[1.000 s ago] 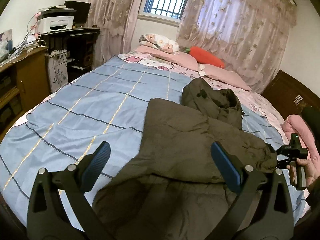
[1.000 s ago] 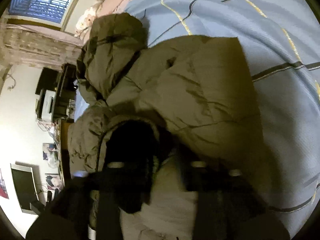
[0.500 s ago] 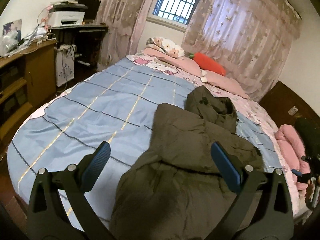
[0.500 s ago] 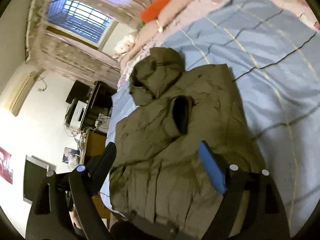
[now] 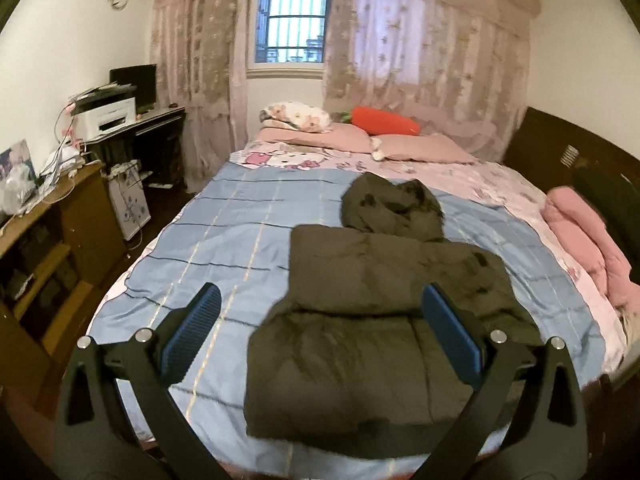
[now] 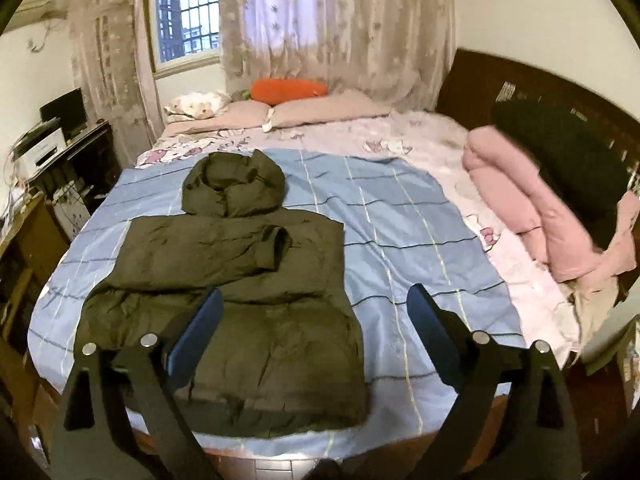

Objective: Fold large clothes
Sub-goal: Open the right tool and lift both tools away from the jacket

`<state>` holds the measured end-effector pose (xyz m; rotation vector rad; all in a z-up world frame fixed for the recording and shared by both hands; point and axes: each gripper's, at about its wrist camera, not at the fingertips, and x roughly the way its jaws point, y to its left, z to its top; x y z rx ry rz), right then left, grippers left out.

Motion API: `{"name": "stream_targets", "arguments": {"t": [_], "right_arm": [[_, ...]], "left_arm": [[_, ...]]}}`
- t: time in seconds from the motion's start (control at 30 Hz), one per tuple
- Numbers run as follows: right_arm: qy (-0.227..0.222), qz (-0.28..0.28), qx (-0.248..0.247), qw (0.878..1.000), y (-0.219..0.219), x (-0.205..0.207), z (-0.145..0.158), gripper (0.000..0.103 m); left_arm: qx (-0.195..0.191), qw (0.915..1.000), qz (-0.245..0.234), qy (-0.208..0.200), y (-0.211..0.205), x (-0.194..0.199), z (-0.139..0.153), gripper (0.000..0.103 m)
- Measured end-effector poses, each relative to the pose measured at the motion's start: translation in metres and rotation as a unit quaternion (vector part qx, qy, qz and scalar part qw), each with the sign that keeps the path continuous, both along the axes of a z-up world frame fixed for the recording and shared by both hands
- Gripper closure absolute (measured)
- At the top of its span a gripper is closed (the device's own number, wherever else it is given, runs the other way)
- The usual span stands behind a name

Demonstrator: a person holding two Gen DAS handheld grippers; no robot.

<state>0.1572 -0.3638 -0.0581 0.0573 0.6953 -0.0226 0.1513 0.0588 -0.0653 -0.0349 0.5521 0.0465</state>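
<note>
An olive hooded puffer jacket (image 5: pixel 372 328) (image 6: pixel 240 296) lies flat on the blue checked bedspread (image 5: pixel 224 248) (image 6: pixel 400 232), hood toward the pillows, both sleeves folded across the chest. My left gripper (image 5: pixel 320 332) hangs open above the jacket's lower half, well clear of the fabric. My right gripper (image 6: pixel 316 328) is held high over the jacket's right hem and the bedspread; its jaws are opening wider and nothing is between them. Neither gripper shows in the other's view.
Pink pillows (image 5: pixel 420 148) and an orange carrot cushion (image 6: pixel 288 90) lie at the bed's head. A pink garment pile (image 6: pixel 532 216) with a dark one sits at the bed's right edge. A desk with a printer (image 5: pixel 108 116) and a wooden cabinet (image 5: pixel 48 240) stand left of the bed.
Both grippers pulled up and back from the bed. The right gripper let go of the sleeve, now lying across the chest, rolled upright and spread wide.
</note>
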Motion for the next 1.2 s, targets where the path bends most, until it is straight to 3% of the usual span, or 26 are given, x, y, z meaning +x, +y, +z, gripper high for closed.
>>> {"name": "stream_targets", "arguments": {"t": [0.27, 0.5, 0.8, 1.2], "right_arm": [[-0.014, 0.012, -0.011, 1.0, 0.039, -0.067, 0.009, 0.005], [-0.014, 0.038, -0.008, 0.999, 0.064, -0.102, 0.014, 0.004], [-0.017, 0.041, -0.009, 0.999, 0.069, -0.12, 0.023, 0.004], [-0.001, 0.035, 0.02, 0.999, 0.069, -0.112, 0.008, 0.004]], "left_arm": [[0.003, 0.9996, -0.013, 0.026, -0.033, -0.065, 0.001, 0.002], [0.007, 0.999, -0.017, 0.04, -0.052, -0.108, -0.004, 0.002], [0.011, 0.9985, -0.036, 0.04, -0.078, -0.121, 0.005, 0.002], [0.037, 0.9955, -0.067, 0.056, -0.104, -0.116, 0.001, 0.002]]}}
